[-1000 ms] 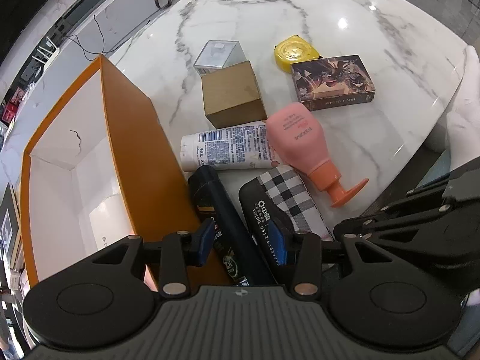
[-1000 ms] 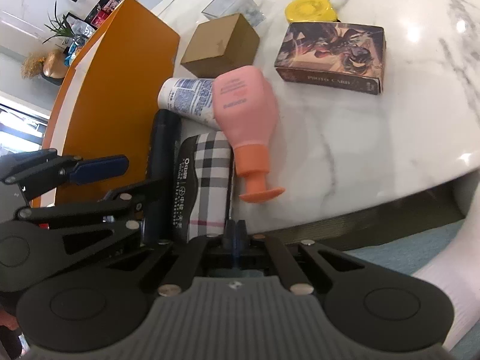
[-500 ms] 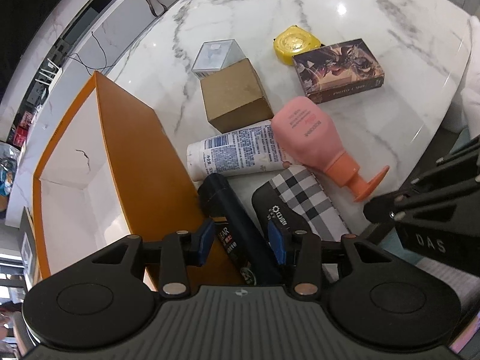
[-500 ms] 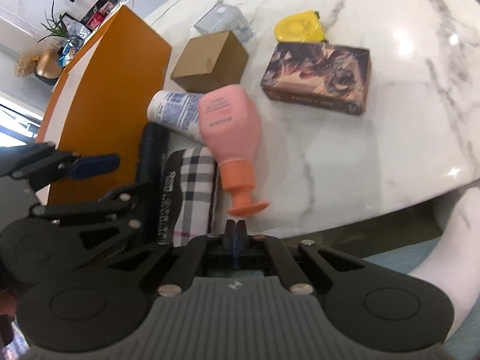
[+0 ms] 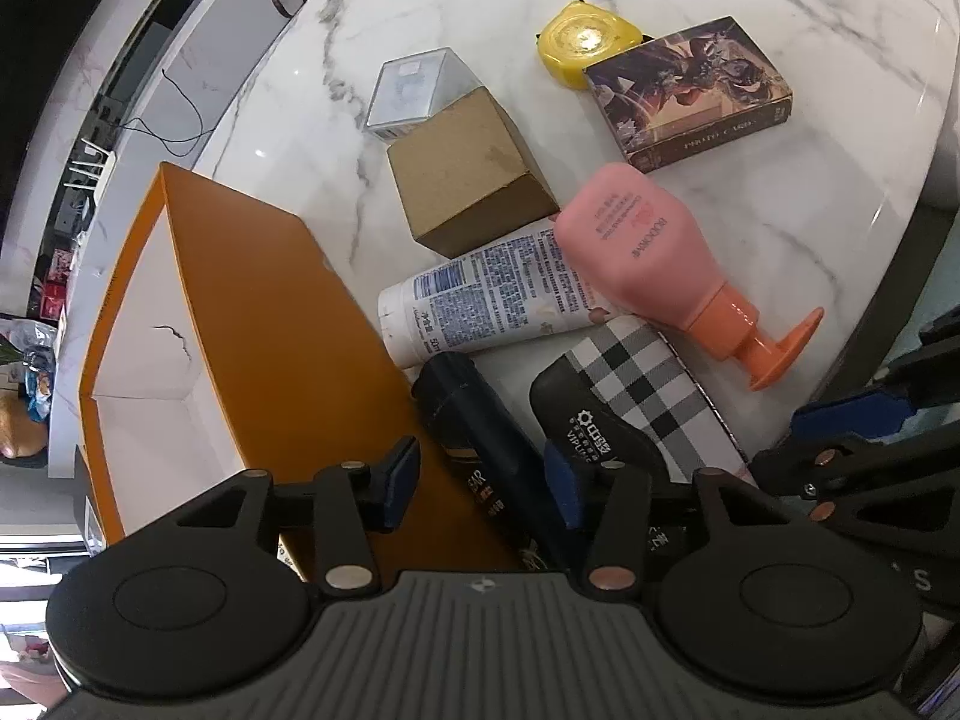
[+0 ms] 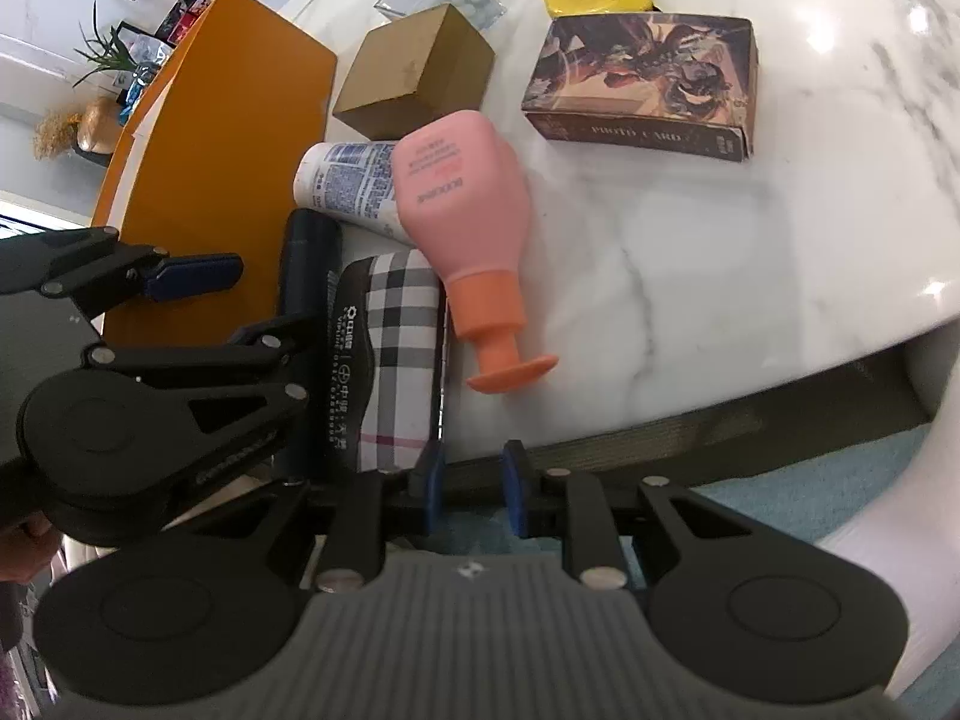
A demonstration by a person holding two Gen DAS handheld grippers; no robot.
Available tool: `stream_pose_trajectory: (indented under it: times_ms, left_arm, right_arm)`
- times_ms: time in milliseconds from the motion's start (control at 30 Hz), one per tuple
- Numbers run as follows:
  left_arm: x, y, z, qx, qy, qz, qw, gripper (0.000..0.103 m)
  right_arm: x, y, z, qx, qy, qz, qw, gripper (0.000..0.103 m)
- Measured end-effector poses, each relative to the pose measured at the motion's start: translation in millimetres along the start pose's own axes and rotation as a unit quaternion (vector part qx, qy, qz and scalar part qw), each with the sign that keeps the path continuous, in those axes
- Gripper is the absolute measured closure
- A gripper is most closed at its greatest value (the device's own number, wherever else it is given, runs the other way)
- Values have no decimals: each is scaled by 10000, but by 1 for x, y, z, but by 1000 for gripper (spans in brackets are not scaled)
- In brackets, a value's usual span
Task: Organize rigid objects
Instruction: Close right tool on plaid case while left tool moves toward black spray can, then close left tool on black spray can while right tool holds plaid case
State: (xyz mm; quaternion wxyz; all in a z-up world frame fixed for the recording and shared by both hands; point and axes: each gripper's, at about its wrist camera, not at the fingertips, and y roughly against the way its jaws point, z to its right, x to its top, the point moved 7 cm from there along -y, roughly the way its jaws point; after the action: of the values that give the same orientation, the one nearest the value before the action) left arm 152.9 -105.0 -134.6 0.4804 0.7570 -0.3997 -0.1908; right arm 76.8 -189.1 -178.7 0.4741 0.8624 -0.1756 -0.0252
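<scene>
An orange box (image 5: 252,324) with a white inside stands open at the left of the marble table (image 5: 810,192). My left gripper (image 5: 483,489) is open, its fingers on either side of a dark blue tube (image 5: 486,450) that lies beside the box. A plaid case (image 5: 636,408) lies right of the tube. My right gripper (image 6: 471,483) is slightly open and empty, at the table's near edge by the plaid case (image 6: 396,360). A pink bottle (image 6: 462,204) with an orange cap lies on a white tube (image 6: 348,186).
A brown cardboard cube (image 5: 474,174), a clear plastic box (image 5: 414,90), a yellow tape measure (image 5: 585,42) and a printed card box (image 5: 690,96) sit farther back. The table's rounded edge (image 6: 780,360) runs along the near right, with blue floor below.
My right gripper was shut and now stands slightly open. The left gripper has moved forward along the dark tube. Both views have drawn back a little from the table.
</scene>
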Motion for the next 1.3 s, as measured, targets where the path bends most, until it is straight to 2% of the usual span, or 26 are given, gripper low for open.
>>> stream_pose_trajectory:
  times_ms: [100, 167, 400, 500, 600, 700, 800, 833, 900, 1033, 1200, 1300]
  left_arm:
    - [-4, 3, 1, -44, 24, 70, 10000, 48]
    - [-9, 4, 4, 35, -128, 103, 9999, 50]
    - [-22, 10, 10, 29, -345, 249, 9991, 55]
    - [-28, 8, 5, 91, -297, 224, 9993, 55]
    - [-34, 5, -1, 120, -151, 233, 9995, 55]
    - [-38, 7, -5, 67, 137, 303, 9994, 55]
    - [-40, 11, -6, -10, 371, 437, 9984, 55]
    - [-41, 13, -6, -41, 467, 505, 9976, 55]
    - [-41, 16, -7, -77, 601, 585, 9964, 55]
    - [-41, 19, -7, -142, 729, 675, 9950, 55]
    - [-37, 29, -12, -620, 1179, 838, 9875, 56]
    - [-31, 27, -9, -557, 1121, 764, 9892, 56]
  right_arm:
    - [-4, 2, 2, 34, -135, -57, 9999, 81]
    - [-6, 3, 2, 38, -204, -50, 9998, 81]
    - [-9, 19, 0, 166, -269, 100, 9994, 68]
    - [-10, 13, -2, 391, -322, -15, 9987, 65]
    - [-13, 5, -3, 531, -422, -130, 9976, 56]
    - [-13, -3, -1, 625, -579, -195, 9962, 56]
    - [-15, -10, 0, 782, -776, -280, 9935, 63]
    - [-16, -11, 0, 835, -823, -291, 9927, 72]
    - [-16, -11, -1, 911, -883, -298, 9915, 73]
    - [-13, 2, -6, 641, -604, -114, 9960, 81]
    - [-5, 16, -11, 243, -73, 130, 9996, 83]
    - [-2, 23, -18, -49, 398, 312, 9987, 83]
